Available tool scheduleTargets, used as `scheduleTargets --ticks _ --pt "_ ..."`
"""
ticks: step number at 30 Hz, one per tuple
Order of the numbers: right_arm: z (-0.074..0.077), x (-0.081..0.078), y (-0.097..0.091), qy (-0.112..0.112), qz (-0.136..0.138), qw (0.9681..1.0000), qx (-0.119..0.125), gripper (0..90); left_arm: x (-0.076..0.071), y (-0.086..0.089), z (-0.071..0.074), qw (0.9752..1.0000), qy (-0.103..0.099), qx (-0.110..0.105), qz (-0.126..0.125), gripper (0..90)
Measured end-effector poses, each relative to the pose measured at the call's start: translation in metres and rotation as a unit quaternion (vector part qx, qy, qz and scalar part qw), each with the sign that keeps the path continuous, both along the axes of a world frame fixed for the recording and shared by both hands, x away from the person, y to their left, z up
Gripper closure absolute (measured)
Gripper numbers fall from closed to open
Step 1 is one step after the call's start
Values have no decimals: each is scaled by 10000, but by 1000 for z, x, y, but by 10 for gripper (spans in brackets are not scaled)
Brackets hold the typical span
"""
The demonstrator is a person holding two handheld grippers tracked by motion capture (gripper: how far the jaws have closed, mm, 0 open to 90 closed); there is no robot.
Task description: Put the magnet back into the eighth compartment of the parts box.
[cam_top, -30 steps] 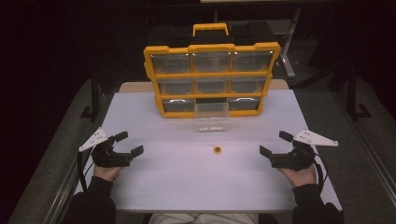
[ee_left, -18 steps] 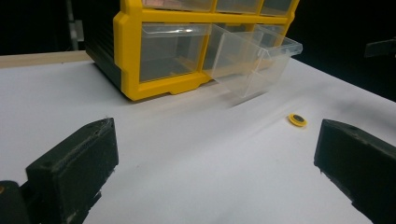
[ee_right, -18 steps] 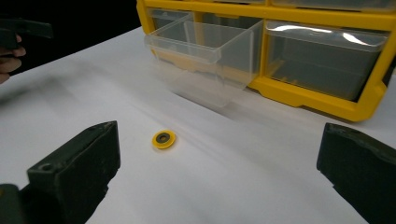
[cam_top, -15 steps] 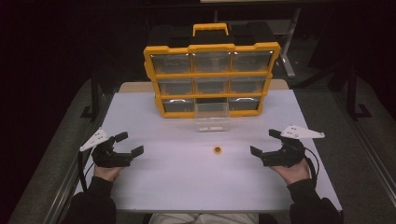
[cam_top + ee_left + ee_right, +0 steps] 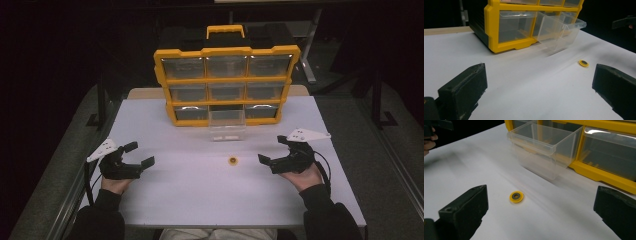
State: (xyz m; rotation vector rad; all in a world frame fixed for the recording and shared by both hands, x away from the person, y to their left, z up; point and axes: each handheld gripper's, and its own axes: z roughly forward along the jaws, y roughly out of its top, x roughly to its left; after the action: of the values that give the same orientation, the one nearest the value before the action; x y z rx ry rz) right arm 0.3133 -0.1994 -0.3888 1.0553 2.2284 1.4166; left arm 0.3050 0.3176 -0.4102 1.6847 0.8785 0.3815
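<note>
While both grippers waited with jaws spread and empty, the right gripper (image 5: 274,152) sat nearer the small yellow disc (image 5: 233,160) than the left gripper (image 5: 141,154). It lay flat on the white table (image 5: 200,200), just ahead of the right jaws toward their left, short of the pulled-out clear drawer (image 5: 227,124) beyond.
</note>
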Motion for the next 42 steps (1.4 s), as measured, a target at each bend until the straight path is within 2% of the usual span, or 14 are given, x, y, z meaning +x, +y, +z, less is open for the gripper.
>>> scheduleTargets --ticks 6,18,21,25,33,38,40,41,42 --pt "1 5 7 85 109 9998 -136 0 -1 0 0 10000 -33 -30 -33 0" --pt "8 16 22 116 288 9991 -283 0 -1 -1 0 10000 -24 1 -61 0" --pt "8 21 27 221 378 9983 -376 0 -1 -1 0 10000 -19 5 -88 0" --pt "9 25 33 253 446 9977 -440 0 -1 -1 0 9999 -28 -7 -101 0" --pt "14 32 41 284 585 9968 -454 0 -1 -3 -1 9999 0 127 -53 0" --pt "17 36 46 277 626 9966 -468 0 -2 -4 1 9999 18 -77 -135 0" --pt "17 37 48 279 642 9964 -484 0 -2 -4 1 9999 7 -111 -119 0" --pt "16 39 51 313 675 9958 -532 0 -2 -4 2 9998 45 -209 -15 1" --pt "16 40 52 324 688 9956 -551 0 -2 -3 3 9997 49 -233 -45 5"
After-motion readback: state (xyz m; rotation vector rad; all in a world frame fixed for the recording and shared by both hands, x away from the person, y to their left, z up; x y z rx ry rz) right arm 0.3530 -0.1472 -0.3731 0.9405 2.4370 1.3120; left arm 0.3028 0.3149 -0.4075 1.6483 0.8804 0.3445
